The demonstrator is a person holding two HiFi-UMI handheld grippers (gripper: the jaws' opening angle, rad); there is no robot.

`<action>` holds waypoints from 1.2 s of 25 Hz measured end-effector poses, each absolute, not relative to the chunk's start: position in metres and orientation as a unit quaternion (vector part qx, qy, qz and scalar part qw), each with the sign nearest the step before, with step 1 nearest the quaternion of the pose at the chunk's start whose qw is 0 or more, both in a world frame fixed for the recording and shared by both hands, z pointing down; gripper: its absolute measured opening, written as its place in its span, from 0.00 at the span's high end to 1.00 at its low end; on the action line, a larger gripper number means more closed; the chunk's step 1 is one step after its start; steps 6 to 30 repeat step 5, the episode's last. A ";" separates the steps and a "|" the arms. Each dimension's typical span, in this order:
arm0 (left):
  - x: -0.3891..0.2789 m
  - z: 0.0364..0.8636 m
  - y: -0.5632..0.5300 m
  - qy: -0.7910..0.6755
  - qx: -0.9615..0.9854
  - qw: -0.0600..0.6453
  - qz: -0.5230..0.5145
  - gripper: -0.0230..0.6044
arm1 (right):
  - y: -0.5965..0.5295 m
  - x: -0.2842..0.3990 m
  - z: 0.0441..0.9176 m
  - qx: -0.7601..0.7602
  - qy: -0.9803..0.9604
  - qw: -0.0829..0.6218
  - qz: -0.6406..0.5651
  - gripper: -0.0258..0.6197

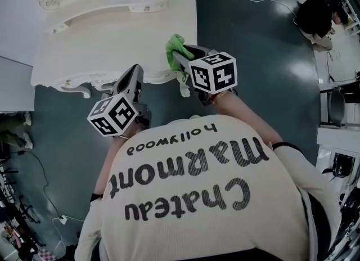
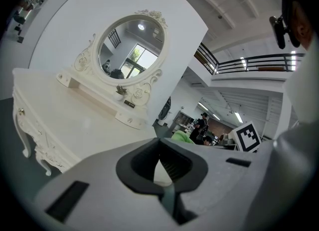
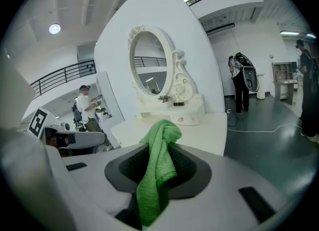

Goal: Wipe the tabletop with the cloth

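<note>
Currently gripping the green cloth [image 3: 158,168] in the right gripper [image 3: 159,175], at the front right edge of the tabletop [image 1: 112,35].

Clamped narrow on a bunched fold, with one end standing up past the jaws and the tail hanging below; cannot tell whether touching the surface. Holding the left gripper [image 2: 162,168] only a slit apart with nothing between, pointed at the table's front edge, well left of the cloth. Reaching both forearms forward from the chest, right further out than left. Reading "Chateau Marmont" and "hollywood" on the cream sweater [image 1: 191,198].
</note>
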State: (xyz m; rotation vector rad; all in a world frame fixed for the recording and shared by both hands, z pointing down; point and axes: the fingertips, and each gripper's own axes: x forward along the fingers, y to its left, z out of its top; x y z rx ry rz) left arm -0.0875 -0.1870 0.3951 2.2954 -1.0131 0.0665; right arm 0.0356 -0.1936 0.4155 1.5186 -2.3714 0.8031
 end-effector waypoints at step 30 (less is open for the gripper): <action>-0.088 0.394 -0.186 -0.383 0.869 0.314 0.024 0.95 | -0.192 0.034 0.414 0.514 -0.806 0.110 0.272 0.78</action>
